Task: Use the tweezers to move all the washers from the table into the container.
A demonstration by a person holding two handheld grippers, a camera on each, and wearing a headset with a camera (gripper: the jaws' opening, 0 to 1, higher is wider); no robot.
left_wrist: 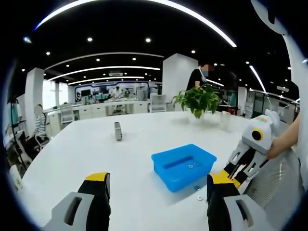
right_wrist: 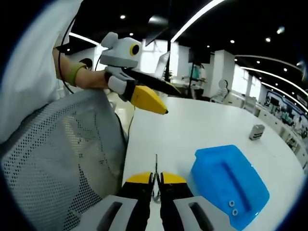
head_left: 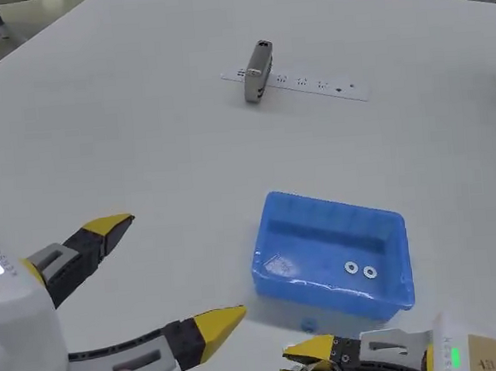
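The blue container sits on the white table with two washers inside it. A loose washer lies on the table just in front of the container. My left gripper is open at the lower left, its jaws wide apart and nothing between them. My right gripper is shut on thin metal tweezers, whose tips point along the table beside the container. In the head view the right gripper sits low, just in front of the container.
A small grey device stands on a white strip at the far side of the table. A mesh chair is close to the table edge. A potted plant stands at the table's far end.
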